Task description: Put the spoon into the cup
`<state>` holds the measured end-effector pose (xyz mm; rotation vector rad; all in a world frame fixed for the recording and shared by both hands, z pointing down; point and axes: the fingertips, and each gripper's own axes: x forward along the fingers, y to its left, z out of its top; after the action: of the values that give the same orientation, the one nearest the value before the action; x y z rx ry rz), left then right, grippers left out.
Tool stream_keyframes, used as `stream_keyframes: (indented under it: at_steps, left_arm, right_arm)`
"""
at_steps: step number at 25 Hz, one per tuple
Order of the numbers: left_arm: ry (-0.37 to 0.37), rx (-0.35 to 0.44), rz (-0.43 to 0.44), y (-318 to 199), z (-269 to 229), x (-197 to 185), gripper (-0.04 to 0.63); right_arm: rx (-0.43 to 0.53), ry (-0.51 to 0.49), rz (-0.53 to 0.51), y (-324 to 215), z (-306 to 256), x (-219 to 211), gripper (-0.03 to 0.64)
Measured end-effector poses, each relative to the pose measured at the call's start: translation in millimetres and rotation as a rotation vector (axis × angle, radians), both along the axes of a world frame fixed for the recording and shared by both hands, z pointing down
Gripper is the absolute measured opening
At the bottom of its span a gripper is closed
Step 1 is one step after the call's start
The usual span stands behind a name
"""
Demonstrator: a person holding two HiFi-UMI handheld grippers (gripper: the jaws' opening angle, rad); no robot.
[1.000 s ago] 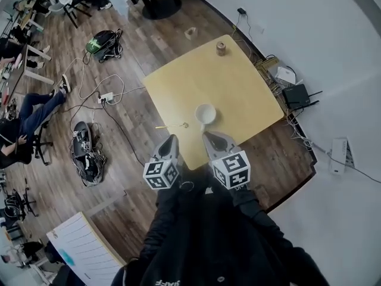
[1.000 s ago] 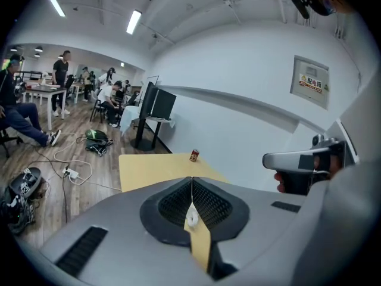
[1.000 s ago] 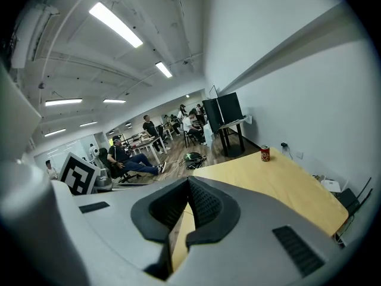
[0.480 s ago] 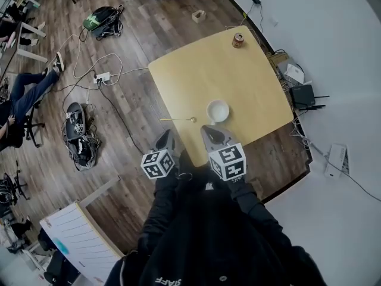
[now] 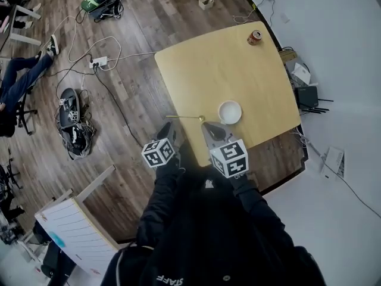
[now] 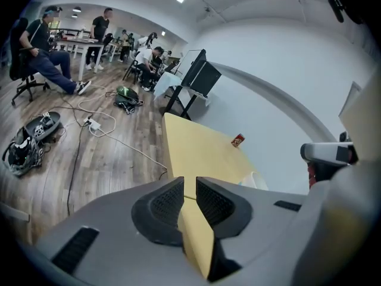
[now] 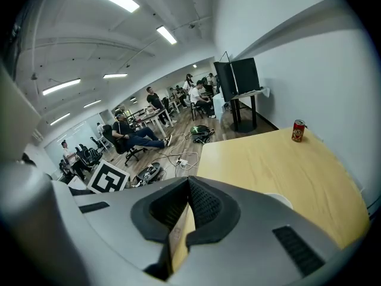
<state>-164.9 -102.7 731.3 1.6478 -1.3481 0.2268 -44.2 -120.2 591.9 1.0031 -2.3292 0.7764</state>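
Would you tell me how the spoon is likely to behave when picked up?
The spoon looks thin and metallic, so it is probably stiff and light. Lying flat on the smooth table, it may slide when pinched.

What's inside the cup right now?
Head view shows the cup interior plain white, with nothing visible in it. The spoon lies on the table beside it, apart. In both gripper views its inside is covered.

White print "STAFF" on the person's black jacket [image 5: 202, 231]. Red can [image 5: 255, 37] label: too small to read.
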Motion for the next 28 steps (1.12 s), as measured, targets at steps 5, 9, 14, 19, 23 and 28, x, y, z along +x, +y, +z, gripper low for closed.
stream_keyframes:
  at_steps: [5, 9, 14, 19, 23, 28]
  left_arm:
    - [0.055, -0.062, -0.039, -7.3, 25.3, -15.5, 0.109]
    - [0.107, -0.096, -0.057, -13.6, 44.9, -19.1, 0.147]
    - [0.165, -0.132, -0.065, -17.2, 62.7, -19.4, 0.167]
    - [0.214, -0.166, -0.109, -18.1, 79.3, -23.7, 0.196]
    - [0.262, -0.153, -0.131, -23.1, 90.0, -24.2, 0.204]
    - [0.339, -0.144, -0.118, -28.8, 95.1, -16.6, 0.194]
  right_arm:
    - [-0.03, 0.016, -0.005, -12.9, 12.4, -10.5, 0.021]
    - [-0.048, 0.024, -0.015, -19.1, 22.5, -17.5, 0.021]
    - [-0.078, 0.032, -0.023, -22.2, 33.3, -23.5, 0.021]
    - [-0.099, 0.04, -0.024, -25.7, 42.1, -25.2, 0.021]
    - [-0.108, 0.047, -0.025, -28.5, 48.7, -23.7, 0.021]
    - [-0.113, 0.052, -0.018, -28.9, 52.2, -20.5, 0.021]
